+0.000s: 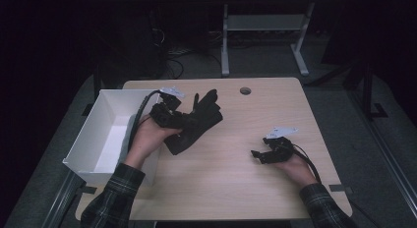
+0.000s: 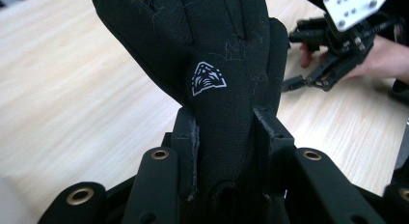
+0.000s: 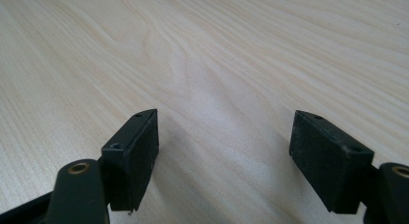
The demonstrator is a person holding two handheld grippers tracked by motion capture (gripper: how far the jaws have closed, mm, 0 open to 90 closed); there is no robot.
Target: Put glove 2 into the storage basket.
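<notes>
A black glove point(image 1: 196, 121) with a small white logo point(image 2: 207, 78) lies left of centre on the wooden table point(image 1: 236, 188). My left gripper point(image 1: 189, 121) is shut on the glove point(image 2: 212, 50), its jaws pinching the fabric near the cuff while the glove's fingers point away. My right gripper point(image 1: 256, 154) sits low over bare wood at the right, open with nothing between its jaws point(image 3: 224, 151). In the left gripper view the right gripper point(image 2: 294, 81) and the hand holding it appear beyond the glove.
A white open box point(image 1: 110, 134) stands at the table's left edge, beside my left hand. A round cable hole point(image 1: 245, 90) is near the far edge. Behind the table stands a metal desk frame point(image 1: 265, 36) on the dark floor.
</notes>
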